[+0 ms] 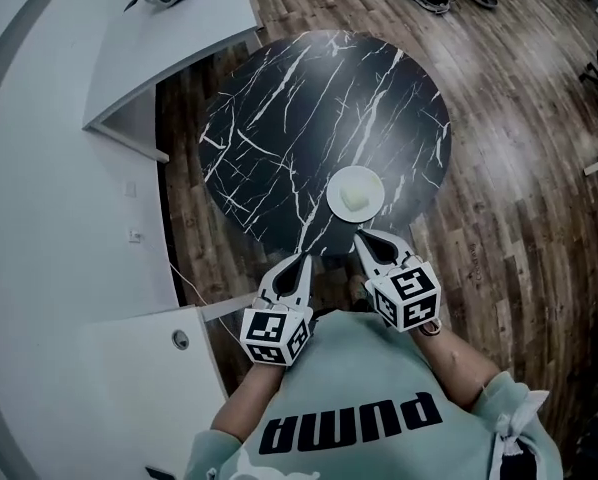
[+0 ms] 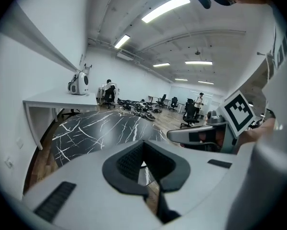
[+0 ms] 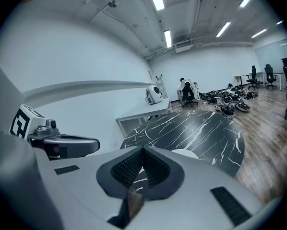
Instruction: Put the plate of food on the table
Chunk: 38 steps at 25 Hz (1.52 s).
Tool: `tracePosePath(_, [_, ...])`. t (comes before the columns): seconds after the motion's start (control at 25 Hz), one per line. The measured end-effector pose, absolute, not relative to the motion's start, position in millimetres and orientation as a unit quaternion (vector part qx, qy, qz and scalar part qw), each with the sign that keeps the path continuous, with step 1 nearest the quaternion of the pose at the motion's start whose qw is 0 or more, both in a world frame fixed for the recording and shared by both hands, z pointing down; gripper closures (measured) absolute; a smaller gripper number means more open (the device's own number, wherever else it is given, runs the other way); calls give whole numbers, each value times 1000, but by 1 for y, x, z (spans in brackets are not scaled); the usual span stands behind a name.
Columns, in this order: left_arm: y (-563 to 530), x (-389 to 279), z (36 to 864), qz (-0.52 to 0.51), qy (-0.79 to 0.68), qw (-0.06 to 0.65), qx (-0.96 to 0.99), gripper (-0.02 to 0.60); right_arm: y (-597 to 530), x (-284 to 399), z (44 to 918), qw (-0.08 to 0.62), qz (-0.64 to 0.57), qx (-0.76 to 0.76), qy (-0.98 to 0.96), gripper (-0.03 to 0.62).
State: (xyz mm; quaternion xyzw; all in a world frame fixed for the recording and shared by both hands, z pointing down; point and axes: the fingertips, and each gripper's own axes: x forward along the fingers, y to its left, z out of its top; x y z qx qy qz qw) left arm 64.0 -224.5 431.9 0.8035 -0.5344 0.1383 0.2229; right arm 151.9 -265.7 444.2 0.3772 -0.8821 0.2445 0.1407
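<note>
Plate of food: resting on the worktop, task judged complete.
White plate (image 1: 355,192) with pale food (image 1: 356,198) sat by the near edge of the black marbled worktop (image 1: 279,138). Left tongs (image 1: 304,260) and right tongs (image 1: 360,236) were clear of it, both pressed together, pinching nothing.

Table (image 1: 279,118): black, white marble veining. Plate (image 1: 373,180): white (food (image 1: 353,199) pale yellow). Floor (image 1: 519,168): brown wood planks. Sweatshirt (image 1: 369,398): mint green.
</note>
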Motion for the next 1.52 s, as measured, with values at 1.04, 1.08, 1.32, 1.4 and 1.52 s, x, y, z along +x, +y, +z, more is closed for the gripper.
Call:
tracePosePath(1.04, [-63,91,386,81,-565,189,799,575,-105,170,392,155,171,361,-903,585])
tracePosePath(1.08, [-63,100,383,79,-569,185,797,575,-104,180,389,152,165,358,-906,585])
tracePosePath(1.32, [-49,175,382,67,-596,180,780,575,-91,257,387,153,136,335,-920,585])
tracePosePath(1.4, [-41,200,386,72,-601,182,775,575,-85,285,387,156,129,331,-922,585])
tracePosePath(1.52, [-33,231,389,76,-613,185,765,575,-78,320,383,151,118,325,-926,585])
